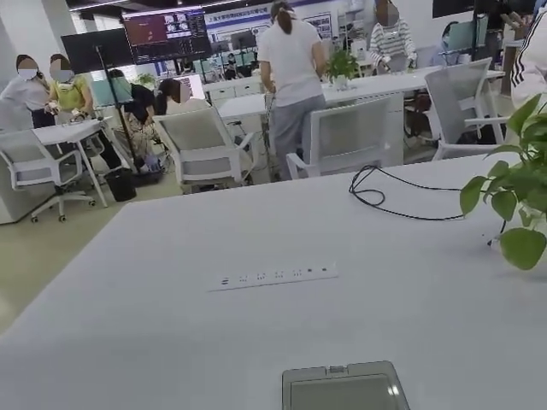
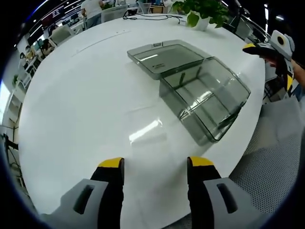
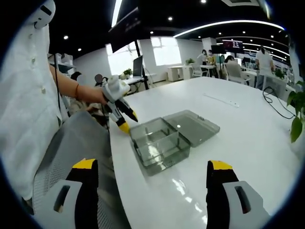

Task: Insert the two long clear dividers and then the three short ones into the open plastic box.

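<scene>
The grey-tinted clear plastic box (image 2: 205,102) lies open at the near edge of the white table (image 2: 86,95), its hinged lid (image 2: 164,58) flat on the tabletop behind it. The left gripper (image 2: 156,162) hovers at that edge beside the box, jaws apart and empty. The right gripper (image 3: 152,165) hangs at the box's other side, jaws spread wide, holding nothing.

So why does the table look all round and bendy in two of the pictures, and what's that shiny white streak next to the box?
Left gripper view: a fisheye lens curves the table edge, and the streak beside the plastic box is reflected light. Right gripper view: same bending, more glare on the white surface. Head view: lines look straight, slightly soft.
</scene>
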The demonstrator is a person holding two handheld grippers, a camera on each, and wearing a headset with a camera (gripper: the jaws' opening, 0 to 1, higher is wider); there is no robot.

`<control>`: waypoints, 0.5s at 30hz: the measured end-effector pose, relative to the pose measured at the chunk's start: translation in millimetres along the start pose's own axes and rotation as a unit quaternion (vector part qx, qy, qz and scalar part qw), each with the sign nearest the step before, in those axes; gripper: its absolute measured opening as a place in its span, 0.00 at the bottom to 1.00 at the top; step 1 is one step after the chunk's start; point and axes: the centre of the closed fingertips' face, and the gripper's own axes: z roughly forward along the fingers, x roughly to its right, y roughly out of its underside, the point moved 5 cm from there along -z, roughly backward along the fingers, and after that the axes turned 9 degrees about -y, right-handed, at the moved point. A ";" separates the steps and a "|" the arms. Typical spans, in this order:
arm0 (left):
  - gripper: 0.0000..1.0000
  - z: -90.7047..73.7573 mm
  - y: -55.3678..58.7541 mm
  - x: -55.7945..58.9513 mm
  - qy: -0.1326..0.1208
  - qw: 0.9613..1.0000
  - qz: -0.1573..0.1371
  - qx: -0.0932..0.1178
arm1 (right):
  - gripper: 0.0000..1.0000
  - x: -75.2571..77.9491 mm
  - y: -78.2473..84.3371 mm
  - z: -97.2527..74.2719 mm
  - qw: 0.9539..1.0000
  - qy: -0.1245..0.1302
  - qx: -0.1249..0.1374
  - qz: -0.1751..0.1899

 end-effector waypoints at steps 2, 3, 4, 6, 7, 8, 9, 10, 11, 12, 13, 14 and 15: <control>0.53 0.9 -0.1 1.2 -0.002 1.000 0.002 -0.002 | 0.95 2.3 1.1 -1.6 1.000 0.002 0.002 0.000; 0.53 2.6 0.1 1.0 -0.005 1.000 0.006 -0.004 | 0.95 3.3 1.4 -2.2 1.000 0.002 0.003 0.001; 0.53 3.2 0.1 1.4 -0.006 1.000 0.008 -0.005 | 0.95 2.9 1.0 -2.1 1.000 0.002 0.003 0.001; 0.51 4.9 1.5 1.2 -0.013 1.000 0.019 -0.011 | 0.95 2.9 -0.2 -2.2 1.000 0.004 0.006 0.001; 0.51 4.9 1.8 1.3 -0.016 1.000 0.019 -0.012 | 0.95 2.9 -0.5 -2.2 1.000 0.004 0.007 0.001; 0.51 4.5 0.5 1.3 -0.015 1.000 0.015 -0.009 | 0.95 2.6 -1.1 -2.2 1.000 0.004 0.008 0.001; 0.51 4.4 0.5 0.6 -0.016 1.000 0.015 -0.010 | 0.94 2.7 -1.5 -2.2 1.000 0.004 0.008 0.001; 0.51 4.3 0.5 0.5 -0.016 1.000 0.015 -0.010 | 0.94 2.6 -2.1 -2.2 1.000 0.005 0.010 0.002; 0.51 4.4 0.4 0.3 -0.016 1.000 0.015 -0.010 | 0.94 2.7 -2.2 -2.2 1.000 0.005 0.010 0.002; 0.50 4.3 0.4 -0.2 -0.016 1.000 0.014 -0.010 | 0.94 2.6 -2.6 -2.1 1.000 0.005 0.010 0.002; 0.49 4.3 0.5 -1.9 -0.018 1.000 0.011 -0.013 | 0.94 2.9 -2.7 -2.0 1.000 0.006 0.012 0.001; 0.48 4.3 0.5 -2.6 -0.017 1.000 0.011 -0.014 | 0.94 2.9 -2.6 -1.9 1.000 0.006 0.012 0.002; 0.47 4.1 0.3 -3.4 -0.016 1.000 0.013 -0.016 | 0.94 3.0 -2.2 -1.8 1.000 0.007 0.011 0.003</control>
